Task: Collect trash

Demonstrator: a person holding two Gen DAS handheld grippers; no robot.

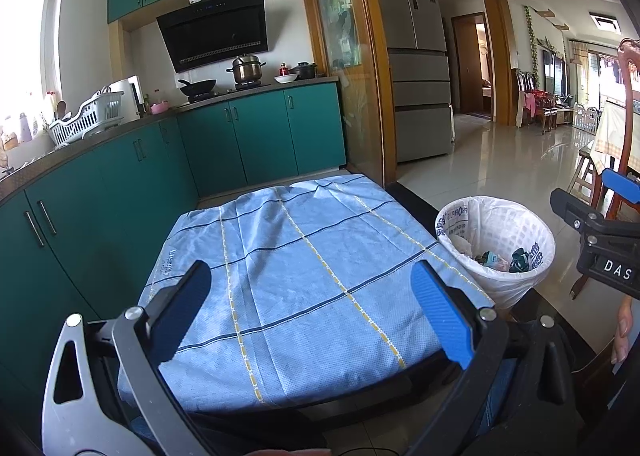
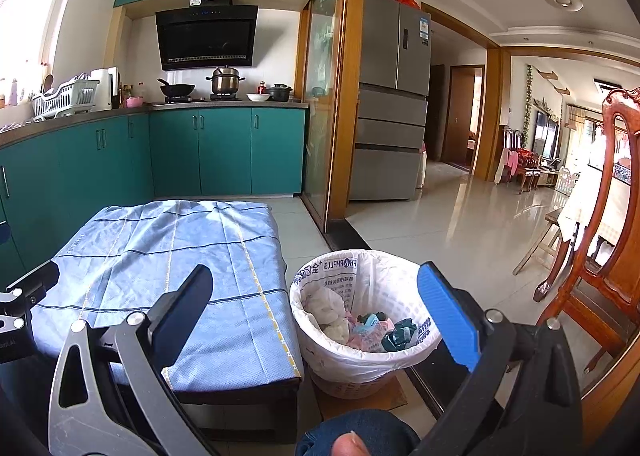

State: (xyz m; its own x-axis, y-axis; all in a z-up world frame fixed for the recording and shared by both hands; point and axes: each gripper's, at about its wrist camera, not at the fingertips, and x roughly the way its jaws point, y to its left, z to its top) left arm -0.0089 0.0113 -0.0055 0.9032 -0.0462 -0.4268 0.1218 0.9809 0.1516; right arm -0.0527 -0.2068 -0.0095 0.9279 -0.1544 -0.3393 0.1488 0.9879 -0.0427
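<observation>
Left gripper [image 1: 310, 310]: black frame, grey metal linkage arms with triangular cut-outs, round silver screws at the pivots; one finger pad [image 1: 440, 314] bright blue and textured, the other dark. Right gripper [image 2: 320, 316] is the same build, with a blue pad [image 2: 448, 312] on its right finger and white letters "DAS" on its black body in the left wrist view. Dark blue fabric [image 2: 360, 432] sits at the near edge.

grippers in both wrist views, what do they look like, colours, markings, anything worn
Both match. The left gripper and right gripper each have one black finger and one blue textured finger on black linkage arms with silver pivot bolts and a grey metal bracket with a triangular cutout. The right gripper's body shows white letters "DAS" in the left wrist view. No sleeve is visible.
</observation>
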